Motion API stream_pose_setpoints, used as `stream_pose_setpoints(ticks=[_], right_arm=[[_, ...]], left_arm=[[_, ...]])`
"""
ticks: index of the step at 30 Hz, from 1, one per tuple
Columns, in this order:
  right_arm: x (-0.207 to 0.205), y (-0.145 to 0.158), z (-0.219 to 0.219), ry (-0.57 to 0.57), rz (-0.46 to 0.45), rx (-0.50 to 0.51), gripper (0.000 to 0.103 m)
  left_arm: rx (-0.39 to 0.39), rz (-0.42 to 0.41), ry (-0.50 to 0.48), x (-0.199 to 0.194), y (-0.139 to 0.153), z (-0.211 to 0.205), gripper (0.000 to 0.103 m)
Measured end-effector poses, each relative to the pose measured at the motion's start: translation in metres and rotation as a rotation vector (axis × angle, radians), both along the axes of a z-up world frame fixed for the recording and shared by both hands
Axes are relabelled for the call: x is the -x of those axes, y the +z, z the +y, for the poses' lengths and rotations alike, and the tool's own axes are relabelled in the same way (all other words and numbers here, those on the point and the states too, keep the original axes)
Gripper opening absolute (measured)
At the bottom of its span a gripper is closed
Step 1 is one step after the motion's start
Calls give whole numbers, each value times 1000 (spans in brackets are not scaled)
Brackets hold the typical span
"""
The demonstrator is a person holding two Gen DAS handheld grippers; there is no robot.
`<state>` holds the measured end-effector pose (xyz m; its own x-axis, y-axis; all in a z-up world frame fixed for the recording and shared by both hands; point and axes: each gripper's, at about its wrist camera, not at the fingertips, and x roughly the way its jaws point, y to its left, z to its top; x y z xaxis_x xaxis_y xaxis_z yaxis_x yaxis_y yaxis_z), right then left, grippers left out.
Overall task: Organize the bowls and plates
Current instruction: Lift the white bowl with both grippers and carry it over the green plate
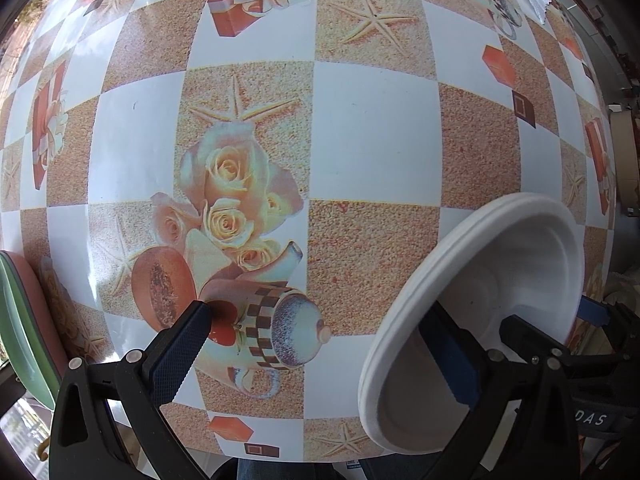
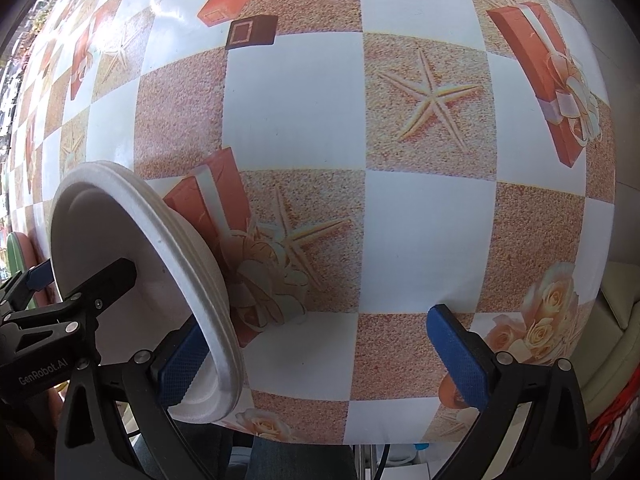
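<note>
Standing on edge between both tools, the white moulded-fibre disposable plates [image 1: 472, 312], seemingly a nested pair, hang over the checkered rose-print table [image 1: 376, 128]. They look light and thin-walled, so squeezing the doubled rim is the safest hold. Each gripper, left hand-held gripper [image 1: 328, 344] and right hand-held gripper [image 2: 316, 348], is wide open, one finger against the plates, neither clamping. Green and pink plates [image 1: 24, 320] wait at the left edge.
</note>
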<state>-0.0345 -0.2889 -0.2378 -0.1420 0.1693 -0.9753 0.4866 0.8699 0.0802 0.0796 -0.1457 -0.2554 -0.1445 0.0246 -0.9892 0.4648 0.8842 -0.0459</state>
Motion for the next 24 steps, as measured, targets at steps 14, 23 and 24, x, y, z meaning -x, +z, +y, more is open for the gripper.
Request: stream_pose_setpoints(ticks=[14, 23, 24], right_arm=[[-2, 3, 0, 20, 22, -12, 103], [-16, 23, 26, 84, -68, -94, 26], [-18, 23, 29, 84, -63, -95, 21]], left_arm=[[9, -7, -6, 4, 6, -6, 91], [60, 2, -91, 15, 20, -32, 37], [59, 0, -91, 16, 20, -31, 37]])
